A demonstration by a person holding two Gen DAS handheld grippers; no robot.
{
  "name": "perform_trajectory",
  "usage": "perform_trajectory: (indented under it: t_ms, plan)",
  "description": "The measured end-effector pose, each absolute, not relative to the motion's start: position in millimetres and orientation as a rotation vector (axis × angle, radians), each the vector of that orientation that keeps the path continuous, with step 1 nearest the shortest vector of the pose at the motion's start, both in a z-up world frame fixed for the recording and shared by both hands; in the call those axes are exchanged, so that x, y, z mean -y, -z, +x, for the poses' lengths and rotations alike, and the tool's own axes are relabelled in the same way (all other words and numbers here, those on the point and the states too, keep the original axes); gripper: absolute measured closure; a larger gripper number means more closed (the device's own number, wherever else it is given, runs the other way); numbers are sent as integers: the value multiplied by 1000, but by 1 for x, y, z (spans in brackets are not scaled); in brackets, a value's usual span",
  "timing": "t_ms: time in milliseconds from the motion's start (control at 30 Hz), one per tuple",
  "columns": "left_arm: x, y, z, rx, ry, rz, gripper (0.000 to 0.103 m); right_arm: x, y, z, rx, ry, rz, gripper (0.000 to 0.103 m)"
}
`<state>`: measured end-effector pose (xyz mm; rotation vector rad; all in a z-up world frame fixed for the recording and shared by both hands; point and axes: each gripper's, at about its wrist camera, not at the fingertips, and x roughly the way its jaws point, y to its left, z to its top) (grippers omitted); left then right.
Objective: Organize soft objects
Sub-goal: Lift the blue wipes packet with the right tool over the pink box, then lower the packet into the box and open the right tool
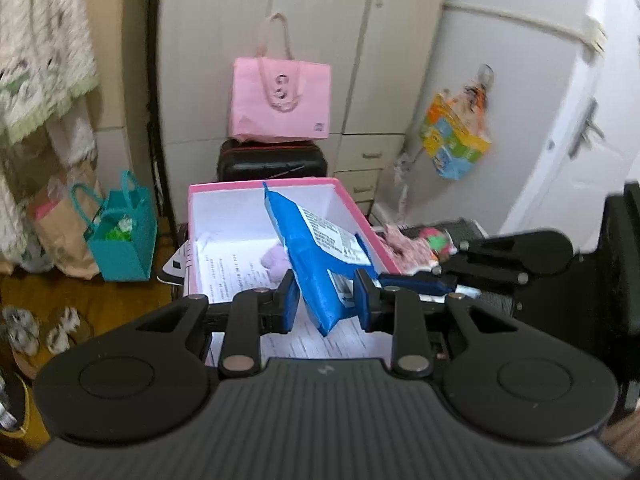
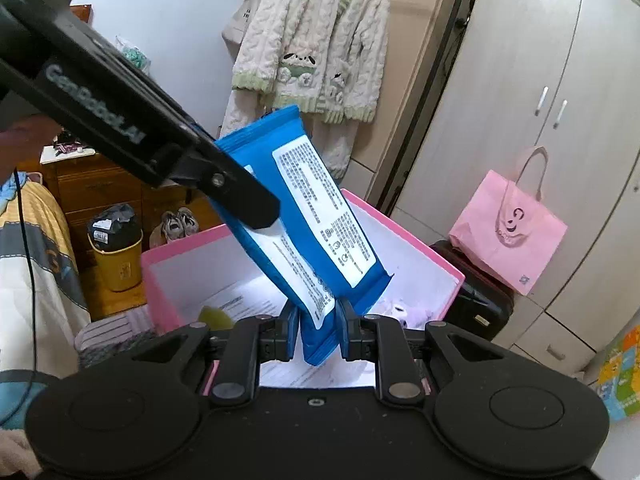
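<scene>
A tall pale wardrobe (image 1: pixel 360 40) is seen at the back of the room, and a pink paper bag (image 1: pixel 280 100) is set on a black case (image 1: pixel 272 160) in front of it. Nearer, a pink box (image 1: pixel 360 216) with white inner walls stands open, with printed sheets (image 1: pixel 228 276) and a small lilac soft toy (image 1: pixel 274 260) lying inside. Above the box, a blue wipes pack (image 1: pixel 316 264) is held tilted, clear of the sheets. Its lower end is clamped by the left gripper (image 1: pixel 326 300), and its other lower corner is pinched by the right gripper (image 2: pixel 318 332), whose jaws are almost fully closed on the thin edge.
</scene>
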<state>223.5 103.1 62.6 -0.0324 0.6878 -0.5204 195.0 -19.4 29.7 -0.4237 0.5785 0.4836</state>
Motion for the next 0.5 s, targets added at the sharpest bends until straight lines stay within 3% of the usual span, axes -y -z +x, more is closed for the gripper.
perform_trajectory:
  t_ms: [233,500]
  plan:
    - [-116,-42,260,-729,538,-97,76,7,-36,233,-619,-610,-472,82]
    - [-114,2,317,-797,558,-169,79,1,-4,269,-692,-587,-484,88]
